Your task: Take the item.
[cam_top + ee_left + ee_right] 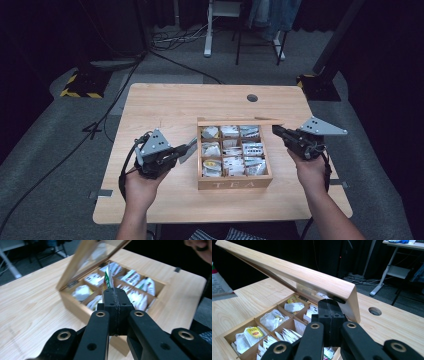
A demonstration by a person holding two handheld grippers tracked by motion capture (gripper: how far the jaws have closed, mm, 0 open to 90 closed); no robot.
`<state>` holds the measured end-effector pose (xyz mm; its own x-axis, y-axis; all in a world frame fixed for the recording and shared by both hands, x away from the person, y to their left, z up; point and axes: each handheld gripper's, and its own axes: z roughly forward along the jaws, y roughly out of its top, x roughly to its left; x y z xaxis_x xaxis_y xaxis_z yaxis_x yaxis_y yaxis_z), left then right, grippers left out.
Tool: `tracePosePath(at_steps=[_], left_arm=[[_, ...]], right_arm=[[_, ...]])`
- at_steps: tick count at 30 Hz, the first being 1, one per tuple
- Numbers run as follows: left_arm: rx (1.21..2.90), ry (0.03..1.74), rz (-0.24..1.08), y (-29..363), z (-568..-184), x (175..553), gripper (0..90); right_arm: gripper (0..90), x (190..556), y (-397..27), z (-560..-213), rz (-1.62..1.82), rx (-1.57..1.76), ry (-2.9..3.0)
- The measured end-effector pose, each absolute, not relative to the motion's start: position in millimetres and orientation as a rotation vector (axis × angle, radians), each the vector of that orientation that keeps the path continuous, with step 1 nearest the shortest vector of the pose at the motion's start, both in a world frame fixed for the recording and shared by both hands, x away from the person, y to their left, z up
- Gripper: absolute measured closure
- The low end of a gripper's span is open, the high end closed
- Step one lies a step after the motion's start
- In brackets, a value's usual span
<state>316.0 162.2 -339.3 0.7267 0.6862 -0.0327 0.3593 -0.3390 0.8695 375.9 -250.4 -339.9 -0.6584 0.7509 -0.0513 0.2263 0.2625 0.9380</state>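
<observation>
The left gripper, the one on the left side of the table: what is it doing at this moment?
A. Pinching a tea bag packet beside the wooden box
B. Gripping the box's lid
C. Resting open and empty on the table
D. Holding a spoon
A. In the left gripper view, the left gripper has its jaws closed on a tea bag packet, with the open tea box just beyond it.
</observation>
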Motion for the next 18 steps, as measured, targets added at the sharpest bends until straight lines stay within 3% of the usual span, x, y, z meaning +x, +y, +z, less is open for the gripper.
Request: tracePosePath(at_steps=[18], left_arm=[[1.936, 0.981, 0.469, 193, -357, 331, 89.4]], right_arm=[[90.0, 376, -250, -340, 1.391, 0.883, 2.039]])
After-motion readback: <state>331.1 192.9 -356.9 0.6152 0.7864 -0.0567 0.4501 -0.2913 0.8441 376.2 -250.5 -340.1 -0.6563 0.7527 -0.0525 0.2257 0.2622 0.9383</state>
